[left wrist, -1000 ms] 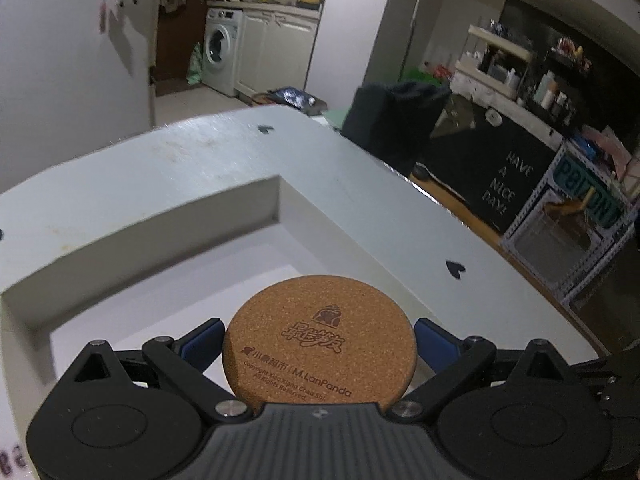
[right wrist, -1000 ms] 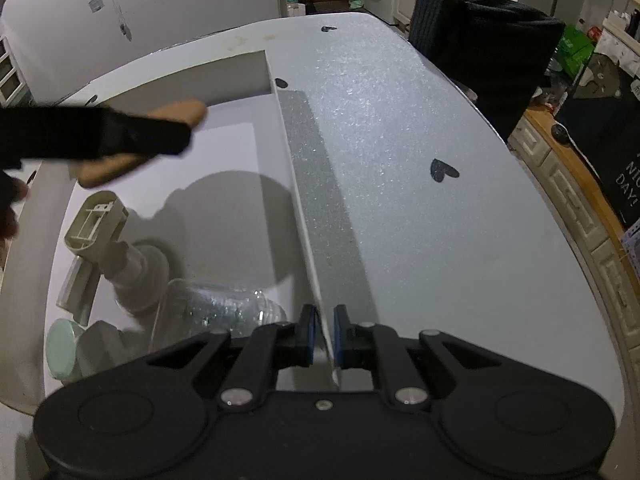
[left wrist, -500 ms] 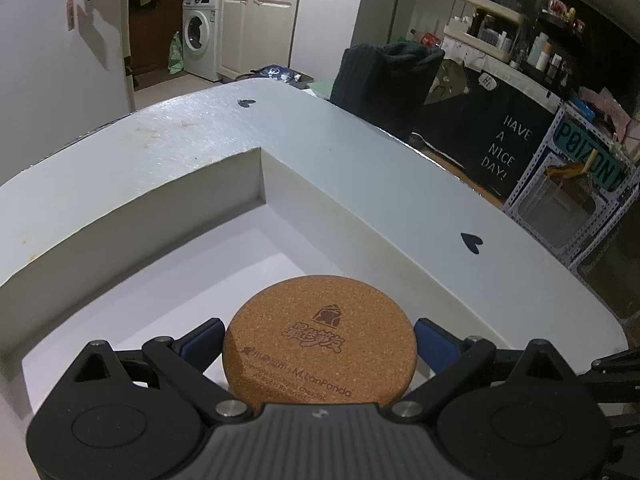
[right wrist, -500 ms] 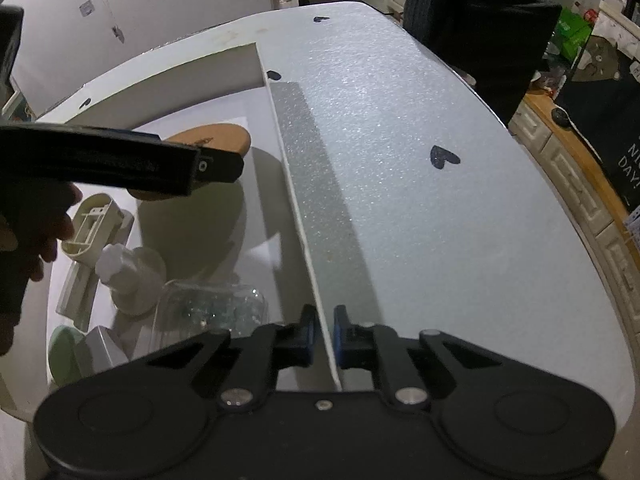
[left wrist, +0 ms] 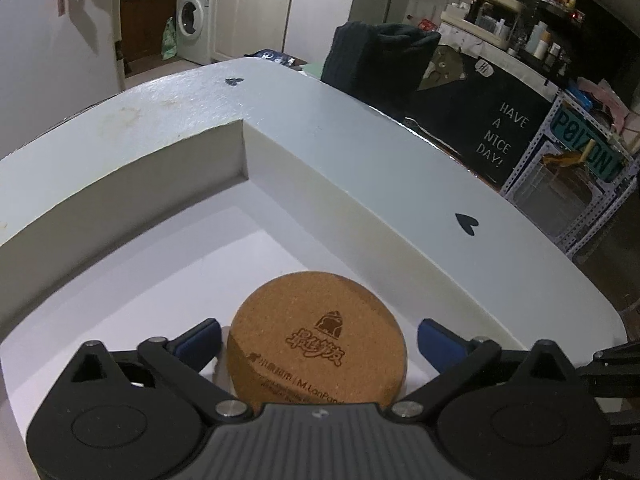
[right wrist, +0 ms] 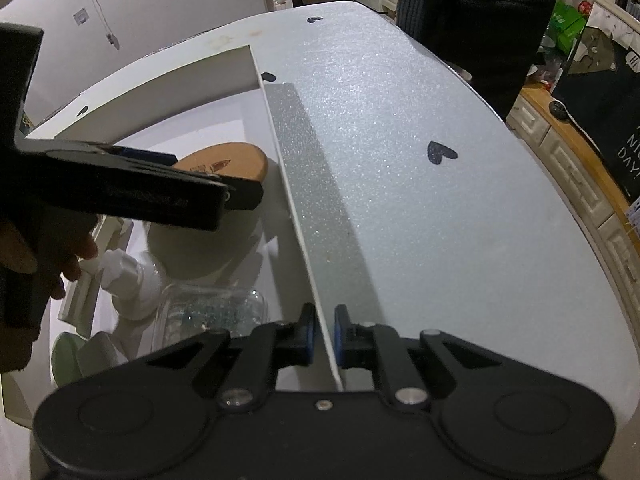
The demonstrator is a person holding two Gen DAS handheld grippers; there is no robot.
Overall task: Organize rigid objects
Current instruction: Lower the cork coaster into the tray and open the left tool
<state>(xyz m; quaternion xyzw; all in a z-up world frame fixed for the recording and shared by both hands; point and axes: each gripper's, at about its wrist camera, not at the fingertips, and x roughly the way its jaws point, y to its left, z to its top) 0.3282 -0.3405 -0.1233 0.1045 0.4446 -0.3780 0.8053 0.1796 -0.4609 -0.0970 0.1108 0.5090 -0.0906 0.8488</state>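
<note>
The left gripper sits low inside the white foam box, its blue pads spread wider than the cork coaster lying between them; a sliver of gap shows on each side, so the pads do not seem to press it. The coaster rests flat on the box floor, near the right-hand wall, with the box's inner corner at about 11 o'clock from it. In the right wrist view the coaster shows at 10 o'clock, half hidden behind the dark left gripper, and the person's hand grips that tool at 9 o'clock.

The right gripper is pinched nearly together on the thin upper edge of the box wall. At 8 o'clock, inside the box, lie a clear plastic container, a white plastic piece and a pale green lid, though the dim light blurs them.
</note>
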